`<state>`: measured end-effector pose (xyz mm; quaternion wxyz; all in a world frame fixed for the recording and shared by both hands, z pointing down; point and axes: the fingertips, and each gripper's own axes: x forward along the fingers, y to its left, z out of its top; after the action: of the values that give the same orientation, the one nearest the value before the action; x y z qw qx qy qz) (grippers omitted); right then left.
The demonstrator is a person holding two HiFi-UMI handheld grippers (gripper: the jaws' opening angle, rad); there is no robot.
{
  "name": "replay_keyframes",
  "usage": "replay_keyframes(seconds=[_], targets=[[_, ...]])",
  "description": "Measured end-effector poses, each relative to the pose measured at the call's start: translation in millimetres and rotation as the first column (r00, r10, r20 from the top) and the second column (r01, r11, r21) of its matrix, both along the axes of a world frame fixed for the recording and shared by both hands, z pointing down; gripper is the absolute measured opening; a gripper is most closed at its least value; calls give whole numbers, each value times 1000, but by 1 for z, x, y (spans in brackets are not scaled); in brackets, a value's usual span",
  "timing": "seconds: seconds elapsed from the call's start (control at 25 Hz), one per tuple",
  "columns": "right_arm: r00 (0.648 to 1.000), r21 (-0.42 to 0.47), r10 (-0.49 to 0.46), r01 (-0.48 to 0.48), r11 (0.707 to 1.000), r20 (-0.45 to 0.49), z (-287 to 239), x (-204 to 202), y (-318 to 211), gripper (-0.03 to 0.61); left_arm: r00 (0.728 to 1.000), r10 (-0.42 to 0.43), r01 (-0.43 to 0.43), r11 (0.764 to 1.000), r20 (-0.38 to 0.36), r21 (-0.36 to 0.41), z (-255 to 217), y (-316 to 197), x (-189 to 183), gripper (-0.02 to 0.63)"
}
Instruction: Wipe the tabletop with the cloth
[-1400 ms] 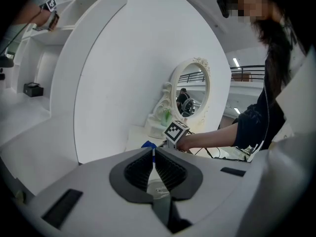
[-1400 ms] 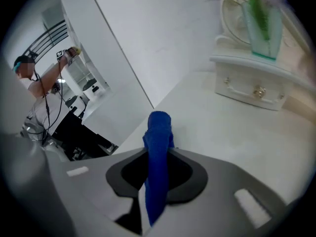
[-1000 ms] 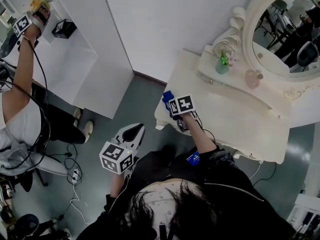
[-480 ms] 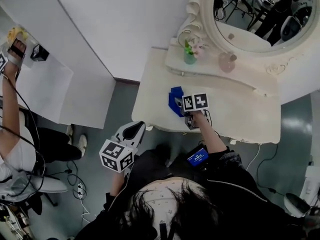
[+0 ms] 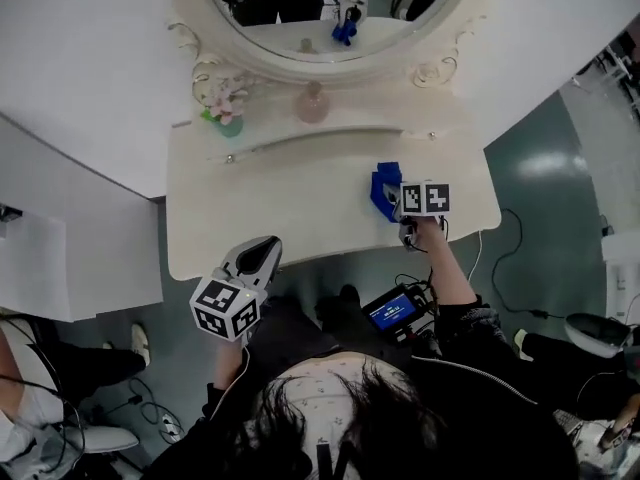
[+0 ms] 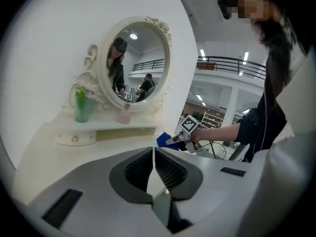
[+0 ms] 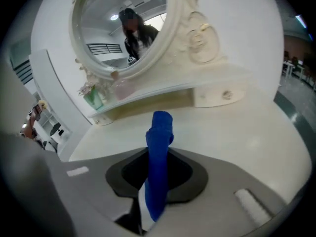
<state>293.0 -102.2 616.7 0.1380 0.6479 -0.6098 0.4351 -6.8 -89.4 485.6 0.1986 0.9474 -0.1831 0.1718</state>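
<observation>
A blue cloth hangs over the right part of the cream tabletop, and my right gripper is shut on it. In the right gripper view the cloth stands up as a narrow fold pinched between the jaws of the right gripper. My left gripper hovers at the table's front edge, left of centre. The left gripper has its ribbed pads pressed together with nothing between them. From the left gripper view the cloth and the right gripper's marker cube show ahead.
An oval mirror backs the table above a raised shelf. On the shelf stand a green vase with flowers and a pink bottle. A white desk is at the left. Cables lie on the floor.
The head view has swung so the dressing table sits centred. My right gripper with the cloth now lies over the right side of the tabletop. The left gripper stays at the front edge.
</observation>
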Motion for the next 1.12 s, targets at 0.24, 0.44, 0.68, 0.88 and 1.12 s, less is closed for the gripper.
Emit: replay_keyframes(seconds=[0.24,0.44,0.68,0.88,1.12], targets=[[971,-28,225,-228,973,-75,-8,162,130,80,988,151,-151,988,-38,-14,5,52,121,-6],[931,-56,342,-351,935,-130,-7,254,213,80,979,201,-202,979,-33,-28,13,92,172,-6],[913,-98,382,-397,913,-140,9,293,266,80,984,176,-175,984,12,-26,10,116,177,-6],[922,-125,361,-378,917,-138,35,279,254,80,993,110,-110,994,41,-13,9,108,158,-6],[917,-117,376,-392,913,-134,38,276,248,80,996,70,-69,997,57,-16,14,107,134,-6]])
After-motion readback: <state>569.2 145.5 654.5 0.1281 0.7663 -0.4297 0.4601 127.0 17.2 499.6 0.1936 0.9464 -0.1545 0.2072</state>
